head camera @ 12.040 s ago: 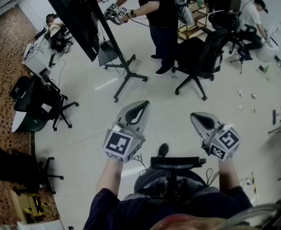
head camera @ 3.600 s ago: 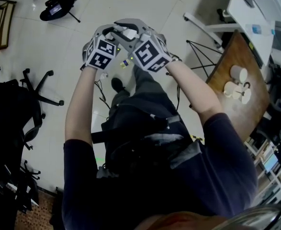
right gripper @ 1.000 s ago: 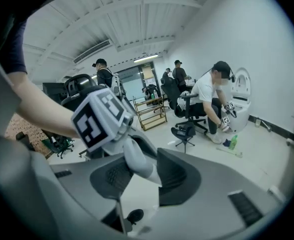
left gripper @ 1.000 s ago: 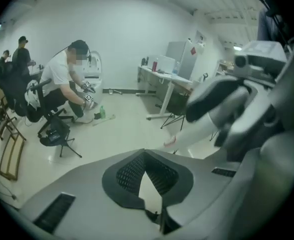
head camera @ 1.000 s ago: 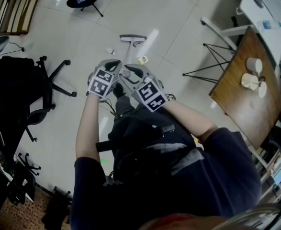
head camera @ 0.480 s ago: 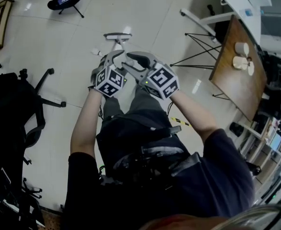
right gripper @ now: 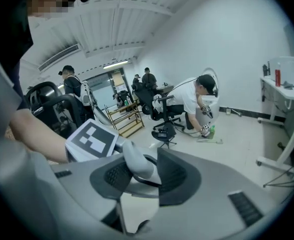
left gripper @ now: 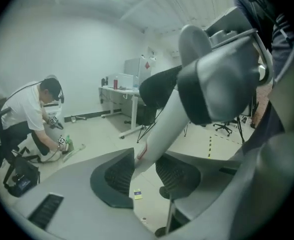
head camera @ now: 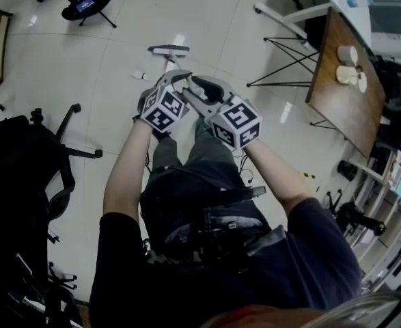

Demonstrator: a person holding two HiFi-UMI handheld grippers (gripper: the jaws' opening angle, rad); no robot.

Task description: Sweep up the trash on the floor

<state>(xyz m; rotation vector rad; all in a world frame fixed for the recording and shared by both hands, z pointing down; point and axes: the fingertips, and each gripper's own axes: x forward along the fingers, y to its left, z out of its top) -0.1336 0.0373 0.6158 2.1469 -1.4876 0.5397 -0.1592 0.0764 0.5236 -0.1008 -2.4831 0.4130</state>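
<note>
**Low in front, over the floor: two-handed hold on broom**

Close side by side, both aimed down and away.

With the right hand-held gripper: jaws partway in, clamped on the handle, pads pressing either side. Left one's marker cube just beside.

With the left hand-held gripper: jaws just been closing, now pinching the same handle lower down, shaft filling the gap between the pads. Right one higher up the shaft, looming big in the left gripper view.

Far end of the broom down on the floor ahead of the feet, handle slanting back up into the jaws.

Trash: small white bits just left of that far end, not touching it. Yellow-and-blue scrap on the floor under the left jaws.

Off right, brown desk with pale cups. At left, black chair. Across the room, another person crouching.
</note>
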